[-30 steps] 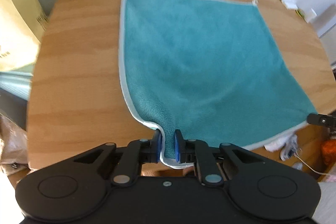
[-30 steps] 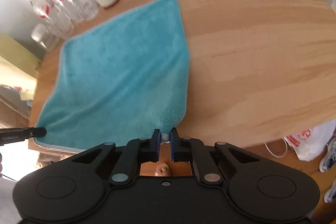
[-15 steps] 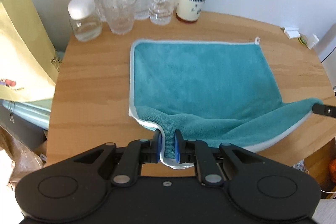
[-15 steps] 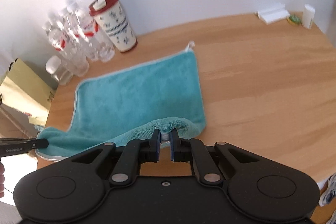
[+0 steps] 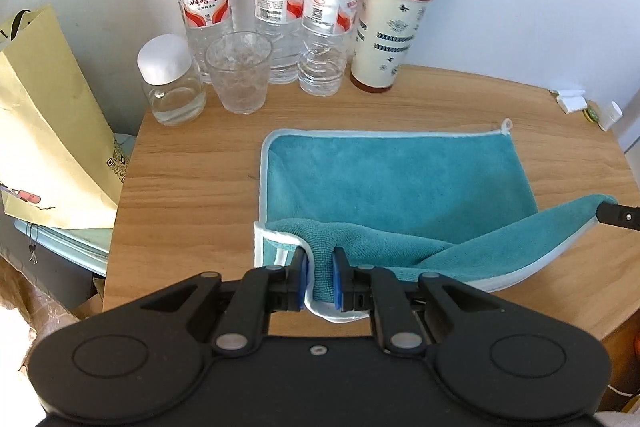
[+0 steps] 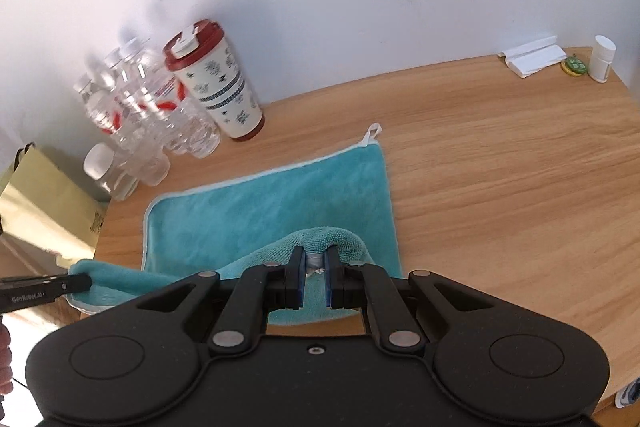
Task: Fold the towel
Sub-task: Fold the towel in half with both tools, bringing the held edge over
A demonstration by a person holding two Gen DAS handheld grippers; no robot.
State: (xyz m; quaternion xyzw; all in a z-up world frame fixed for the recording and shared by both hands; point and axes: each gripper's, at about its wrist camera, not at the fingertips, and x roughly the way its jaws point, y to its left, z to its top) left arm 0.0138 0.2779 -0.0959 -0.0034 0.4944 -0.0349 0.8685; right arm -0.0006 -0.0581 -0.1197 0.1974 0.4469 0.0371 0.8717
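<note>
The teal towel (image 5: 384,179) lies flat on the bench (image 5: 192,187) toward 12 o'clock, its near corners pinched by our left tool (image 5: 318,277) and right tool (image 6: 315,277), and we judge uneven carrying could skew the fold or nudge the glass (image 5: 239,73) at 11 o'clock.

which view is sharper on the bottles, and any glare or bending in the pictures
Left wrist view: water bottles sharp, labels readable; table edge curves from fisheye bending. Right wrist view: the same bottles smeared by blur, and the tumbler slightly soft, while the towel stays fairly crisp; bright overexposed patch at the lower left corner.
</note>
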